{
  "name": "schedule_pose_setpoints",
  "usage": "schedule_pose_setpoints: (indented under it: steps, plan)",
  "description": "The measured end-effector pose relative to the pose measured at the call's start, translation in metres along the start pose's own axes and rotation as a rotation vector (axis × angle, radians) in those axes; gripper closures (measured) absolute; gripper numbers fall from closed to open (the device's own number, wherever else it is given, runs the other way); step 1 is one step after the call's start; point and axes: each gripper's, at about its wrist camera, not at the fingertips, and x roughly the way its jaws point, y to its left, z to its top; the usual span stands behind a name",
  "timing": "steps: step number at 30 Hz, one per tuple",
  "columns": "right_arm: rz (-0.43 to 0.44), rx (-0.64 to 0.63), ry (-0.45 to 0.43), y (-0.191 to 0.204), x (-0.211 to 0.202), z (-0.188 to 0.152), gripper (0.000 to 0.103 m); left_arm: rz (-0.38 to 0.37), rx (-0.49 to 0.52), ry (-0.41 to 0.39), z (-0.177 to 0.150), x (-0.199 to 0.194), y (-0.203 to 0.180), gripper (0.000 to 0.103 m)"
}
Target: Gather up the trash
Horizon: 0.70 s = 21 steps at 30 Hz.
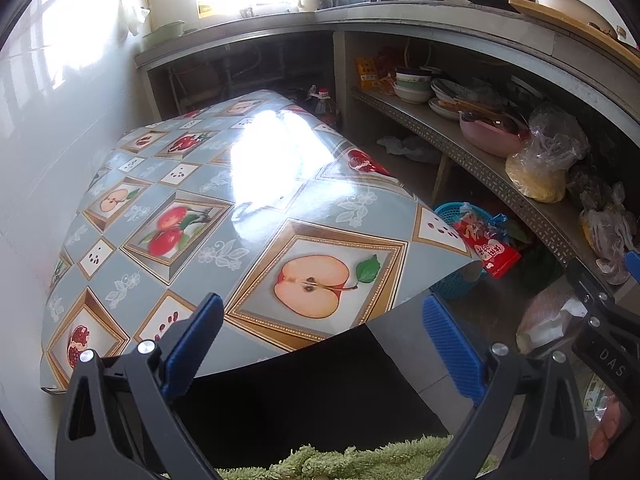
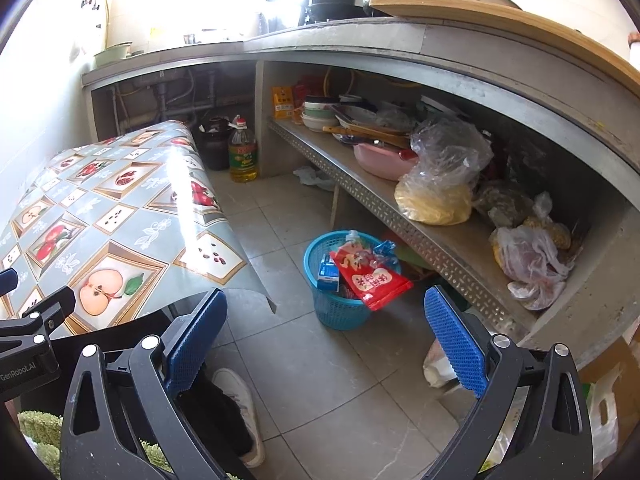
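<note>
A small blue plastic basket (image 2: 338, 312) stands on the tiled floor beside the table, under a metal shelf. A red snack wrapper (image 2: 374, 282), a blue and white carton (image 2: 328, 274) and other packets stick out of it. The left wrist view shows the same basket (image 1: 450, 214) and red wrapper (image 1: 486, 246) past the table's right corner. My left gripper (image 1: 322, 344) is open over the table's near edge with nothing between its blue pads. My right gripper (image 2: 326, 342) is open above the floor, short of the basket, and holds nothing.
A table with a fruit-patterned oilcloth (image 1: 208, 216) fills the left. A perforated metal shelf (image 2: 404, 216) carries bowls and plastic bags. An oil bottle (image 2: 243, 152) stands on the floor at the back. A person's white shoe (image 2: 244, 408) is below my right gripper.
</note>
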Motion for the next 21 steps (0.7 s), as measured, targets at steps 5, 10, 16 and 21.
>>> schedule_pose_setpoints:
  steps: [5,10,16,21]
  plan:
    - [0.001,0.005,-0.002,-0.001,-0.0003,-0.0001,0.008,0.005,-0.003,0.008,0.0002,0.0014,0.0008,0.006]
    - [0.0,0.003,0.002,-0.0013,0.0004,0.0004,0.008,0.012,-0.007,0.015,-0.0001,0.002,0.0013,0.006]
    - [-0.003,0.001,-0.004,-0.0016,0.0,0.0015,0.008,0.02,-0.009,0.017,-0.0002,0.0016,0.002,0.006]
    - [-0.026,-0.005,-0.015,-0.0048,0.0006,0.0045,0.008,0.027,-0.01,0.01,-0.0007,0.0001,0.0046,0.006]
